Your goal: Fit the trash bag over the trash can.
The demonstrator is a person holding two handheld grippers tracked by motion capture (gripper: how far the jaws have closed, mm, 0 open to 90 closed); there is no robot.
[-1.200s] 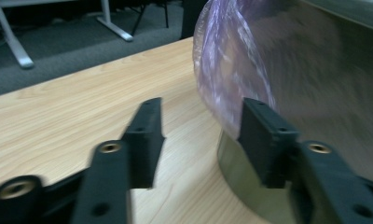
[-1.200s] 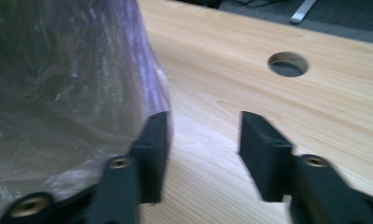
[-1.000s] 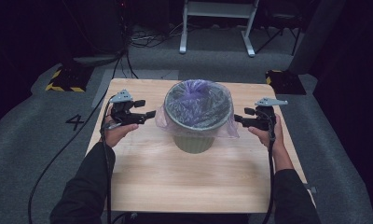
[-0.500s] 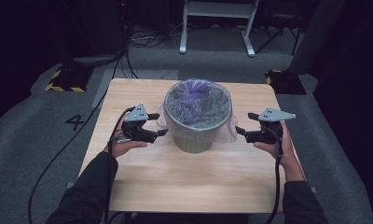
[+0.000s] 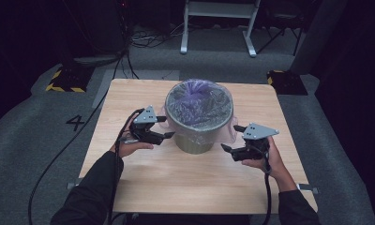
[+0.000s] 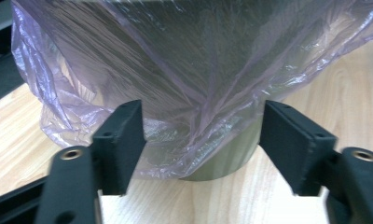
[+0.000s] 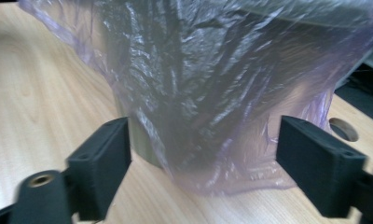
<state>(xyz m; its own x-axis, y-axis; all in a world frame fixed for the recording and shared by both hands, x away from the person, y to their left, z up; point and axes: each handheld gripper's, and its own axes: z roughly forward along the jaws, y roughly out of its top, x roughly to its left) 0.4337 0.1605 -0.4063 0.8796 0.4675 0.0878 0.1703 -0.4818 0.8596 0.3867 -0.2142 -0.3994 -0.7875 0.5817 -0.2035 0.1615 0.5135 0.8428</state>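
A grey-green bin (image 5: 195, 143) stands in the middle of the wooden table (image 5: 143, 183), lined with a thin purple bag (image 5: 199, 105) whose skirt hangs over the rim. My left gripper (image 5: 167, 126) is at the bin's near-left side. Its jaws have just been closing, and the bag's loose skirt (image 6: 175, 140) hangs between them untouched (image 6: 201, 135). My right gripper (image 5: 231, 138) is at the bin's near-right side. It has opened over the last second and stands wide (image 7: 203, 149), with the bag's hem (image 7: 231, 172) just ahead and its pads touching nothing.
A round cable hole (image 7: 343, 129) is in the tabletop beyond the right gripper. Black cables trail from both grippers off the near edge. On the grey floor are a yellow-striped block (image 5: 63, 79), a "4" mark (image 5: 75, 123) and a white frame (image 5: 218, 26) at the back.
Both hands have drawn back toward the person along the bin's sides, from beside the rim to its near flanks. The left jaws have narrowed and the right jaws have widened.
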